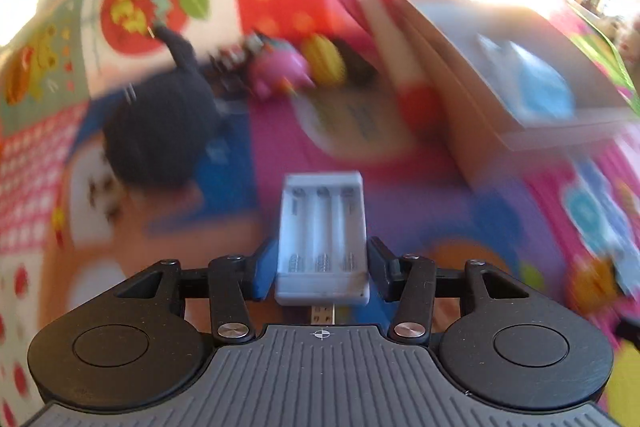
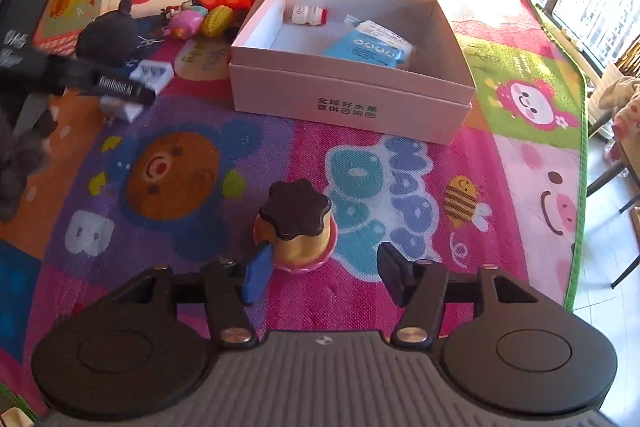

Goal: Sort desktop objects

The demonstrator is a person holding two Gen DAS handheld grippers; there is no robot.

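Observation:
My left gripper (image 1: 322, 259) is shut on a white three-slot battery holder (image 1: 322, 227), held lengthwise above the colourful play mat; this view is blurred. In the right wrist view the same gripper (image 2: 120, 91) and holder (image 2: 154, 73) show at the left, beside the box. My right gripper (image 2: 326, 263) stands open low over the mat. A golden pudding toy (image 2: 296, 227) with a dark brown top sits upright between its fingers. The blue left pad (image 2: 256, 277) is against the toy's side and the right pad is well apart. The open pink cardboard box (image 2: 352, 95) holds a small white bottle (image 2: 308, 15) and a blue packet (image 2: 370, 45).
A black plush (image 2: 108, 33), a pink toy (image 2: 186, 23) and a yellow toy (image 2: 217, 20) lie in a cluster left of the box. The mat's green edge (image 2: 578, 227) runs down the right, with bare floor and chair legs beyond.

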